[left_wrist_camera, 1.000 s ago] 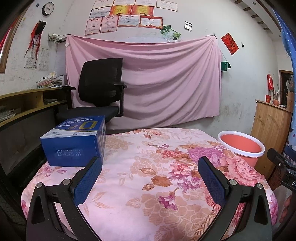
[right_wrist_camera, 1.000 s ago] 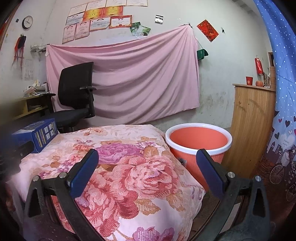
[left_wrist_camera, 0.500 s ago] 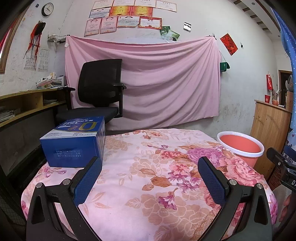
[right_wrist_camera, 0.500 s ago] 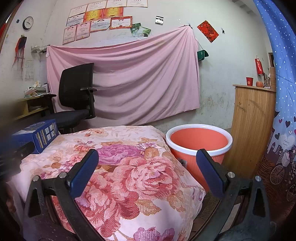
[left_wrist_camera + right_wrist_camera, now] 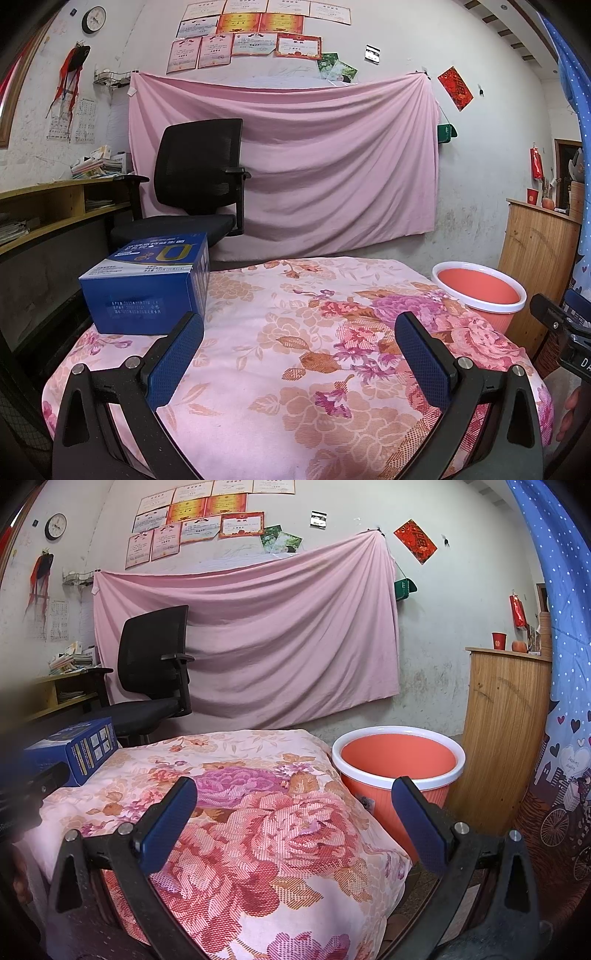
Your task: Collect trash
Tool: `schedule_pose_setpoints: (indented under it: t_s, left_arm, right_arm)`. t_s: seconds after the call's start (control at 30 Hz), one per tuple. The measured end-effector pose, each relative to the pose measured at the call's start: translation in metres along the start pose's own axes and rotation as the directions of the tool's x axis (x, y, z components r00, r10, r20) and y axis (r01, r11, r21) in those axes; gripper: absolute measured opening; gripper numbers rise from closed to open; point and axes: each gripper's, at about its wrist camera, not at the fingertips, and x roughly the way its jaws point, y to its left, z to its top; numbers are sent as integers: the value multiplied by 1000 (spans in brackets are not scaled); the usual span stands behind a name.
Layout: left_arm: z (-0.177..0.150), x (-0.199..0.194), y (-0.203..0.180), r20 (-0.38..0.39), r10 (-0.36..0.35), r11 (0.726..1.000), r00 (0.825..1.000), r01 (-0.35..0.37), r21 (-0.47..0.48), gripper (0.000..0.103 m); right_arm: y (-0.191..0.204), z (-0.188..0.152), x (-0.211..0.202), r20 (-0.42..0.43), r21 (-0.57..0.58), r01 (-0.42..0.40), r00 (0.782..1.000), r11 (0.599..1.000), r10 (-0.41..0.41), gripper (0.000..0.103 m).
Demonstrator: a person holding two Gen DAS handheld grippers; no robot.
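Nearest to the camera, the left tool [image 5: 299, 343] has its two blue-padded fingers [image 5: 177, 354] spread wide, and nothing is between them. It hangs low over the near edge of the bench [image 5: 295, 369], which is covered with a pink cloth printed with flowers. The right tool [image 5: 294, 812] is spread wide in the same way and holds nothing. It is at the right corner of the same bench, where the cloth hangs down over the edge, and its right finger stands in front of the bin.

A little farther, on the left part of the bench, lies the blue carton box [image 5: 147, 288]. It rests flat on the cloth, just beyond the left finger of the left tool and a little to its left. I cannot tell if the fingertip touches it. In the right wrist view the same box [image 5: 70, 751] shows at the far left edge, well apart from the right tool.

On the floor, just beside the right side of the bench, stands the orange bin [image 5: 397, 771] with a white rim. It is upright and its mouth is open; the inside that shows is plain orange. In the left wrist view the bin [image 5: 480, 295] shows beyond the right edge of the bench.

Behind the bench there is a black office chair [image 5: 199, 184], and to the right of the bin a wooden cabinet [image 5: 506, 734]. On the far wall hangs a pink sheet [image 5: 314, 166].
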Motion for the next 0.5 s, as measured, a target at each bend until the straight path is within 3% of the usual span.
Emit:
schedule_pose_setpoints:
  t_s: [0.5]
  left_arm:
    - [0,0,-2,1,1,1000,1000,-1,-1,101]
  right_arm:
    - [0,0,0,-4,0,-3,1000,1000,3,103]
